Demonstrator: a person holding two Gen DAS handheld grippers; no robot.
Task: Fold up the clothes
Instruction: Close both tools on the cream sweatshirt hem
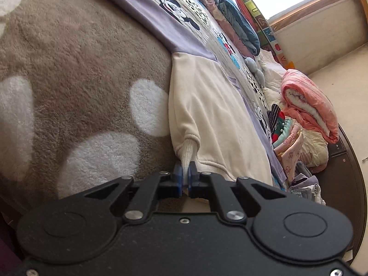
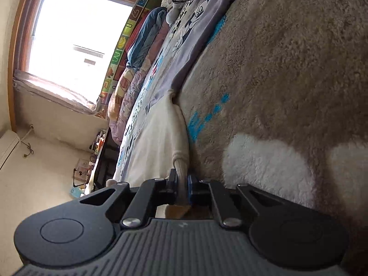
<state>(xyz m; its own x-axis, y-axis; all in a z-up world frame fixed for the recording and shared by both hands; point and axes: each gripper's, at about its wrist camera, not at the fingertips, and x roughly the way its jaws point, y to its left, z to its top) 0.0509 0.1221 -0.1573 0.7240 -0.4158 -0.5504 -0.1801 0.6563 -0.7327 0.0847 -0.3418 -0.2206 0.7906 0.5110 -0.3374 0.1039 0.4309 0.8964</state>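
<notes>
My cream sweatshirt (image 1: 214, 115) lies spread flat on the bed, half on the fuzzy tan blanket (image 1: 80, 73) with white patches and half on the lilac cartoon-print sheet (image 1: 161, 16). Its fabric is soft and a little rumpled, with long shallow creases running down the body, and the ribbed cuff (image 1: 186, 154) at the end of one sleeve is bunched tight between my left fingers (image 1: 177, 172). Its other ribbed cuff (image 2: 181, 165) is pinched the same way between my right fingers (image 2: 190, 181), that sleeve (image 2: 178, 124) lying along the seam where blanket and sheet meet.
</notes>
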